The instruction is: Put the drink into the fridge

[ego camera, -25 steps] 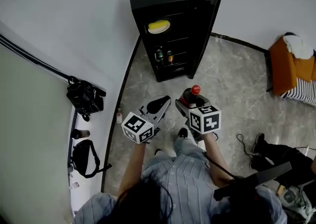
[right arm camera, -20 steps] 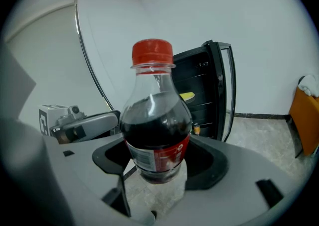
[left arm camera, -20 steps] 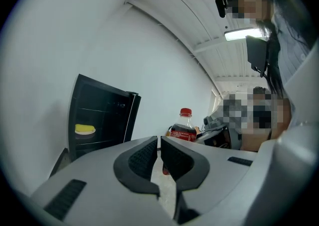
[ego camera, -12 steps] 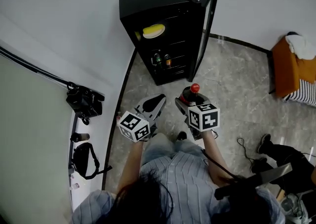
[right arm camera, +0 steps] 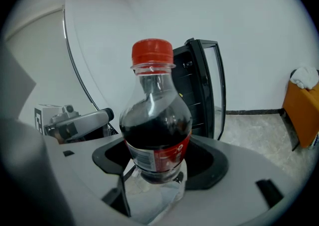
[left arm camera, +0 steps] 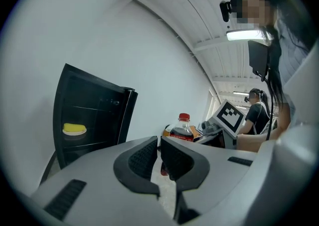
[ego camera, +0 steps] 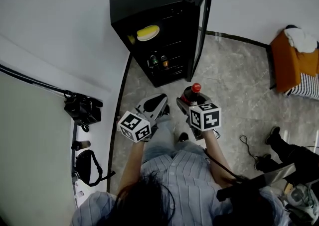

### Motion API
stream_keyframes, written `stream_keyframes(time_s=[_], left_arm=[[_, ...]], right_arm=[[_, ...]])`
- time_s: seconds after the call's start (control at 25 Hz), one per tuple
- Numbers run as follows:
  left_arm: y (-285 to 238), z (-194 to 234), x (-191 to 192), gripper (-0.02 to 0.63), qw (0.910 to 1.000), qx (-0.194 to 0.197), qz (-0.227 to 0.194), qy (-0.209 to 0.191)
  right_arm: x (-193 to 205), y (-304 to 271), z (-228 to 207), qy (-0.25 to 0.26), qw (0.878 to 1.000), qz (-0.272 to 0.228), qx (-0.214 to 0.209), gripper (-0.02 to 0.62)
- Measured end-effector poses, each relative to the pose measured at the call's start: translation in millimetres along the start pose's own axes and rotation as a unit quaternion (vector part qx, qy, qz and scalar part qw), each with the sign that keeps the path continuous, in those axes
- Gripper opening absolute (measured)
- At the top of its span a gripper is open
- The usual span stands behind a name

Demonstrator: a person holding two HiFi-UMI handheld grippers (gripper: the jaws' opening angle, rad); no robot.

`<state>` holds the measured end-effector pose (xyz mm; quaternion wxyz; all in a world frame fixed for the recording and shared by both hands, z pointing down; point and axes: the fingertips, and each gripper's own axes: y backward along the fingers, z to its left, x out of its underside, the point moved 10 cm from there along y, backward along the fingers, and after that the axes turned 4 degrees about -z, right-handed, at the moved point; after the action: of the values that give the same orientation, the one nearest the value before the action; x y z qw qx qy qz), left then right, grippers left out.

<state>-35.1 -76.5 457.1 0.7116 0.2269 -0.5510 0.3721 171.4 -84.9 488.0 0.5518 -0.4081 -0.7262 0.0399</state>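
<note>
cola bottle bound for an open fridge, held in my right gripper

my right gripper [right arm camera: 158,170] is clamped around the lower half of the bottle [right arm camera: 155,120], which stands upright with its red cap on top, above the stone floor [ego camera: 234,80] and well short of the fridge [ego camera: 149,16]. the fridge's door [ego camera: 202,18] hangs open on the right. my left gripper [left arm camera: 159,158] rides beside it, jaws pressed together with nothing between them. the risks, as i judge them: the bottle is round, smooth and heavy above the grip, so a jolt or tilt could let it swivel or slip to the floor. the door edge could clip it on the way in. the shelves already hold a yellow thing [ego camera: 147,33] and small bottles [ego camera: 158,61], which a careless set-down could knock over.
</note>
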Motion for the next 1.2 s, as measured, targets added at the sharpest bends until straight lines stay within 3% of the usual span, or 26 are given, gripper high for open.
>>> stream_keyframes(time_s=[0.4, 0.72, 1.2], left_arm=[[-26, 58, -16, 0.011, 0.9995, 0.018, 0.018, -0.017], [-42, 112, -8, 0.011, 0.9994, 0.013, 0.030, 0.014], [-72, 167, -4, 0.011, 0.9977, 0.041, 0.051, 0.018]], right_arm=[[-34, -50, -6, -0.002, 1.000, 0.001, 0.014, 0.304], [-45, -103, -25, -0.006, 0.999, 0.027, 0.032, 0.303], [-68, -192, -55, 0.055, 0.997, 0.032, 0.040, 0.304]])
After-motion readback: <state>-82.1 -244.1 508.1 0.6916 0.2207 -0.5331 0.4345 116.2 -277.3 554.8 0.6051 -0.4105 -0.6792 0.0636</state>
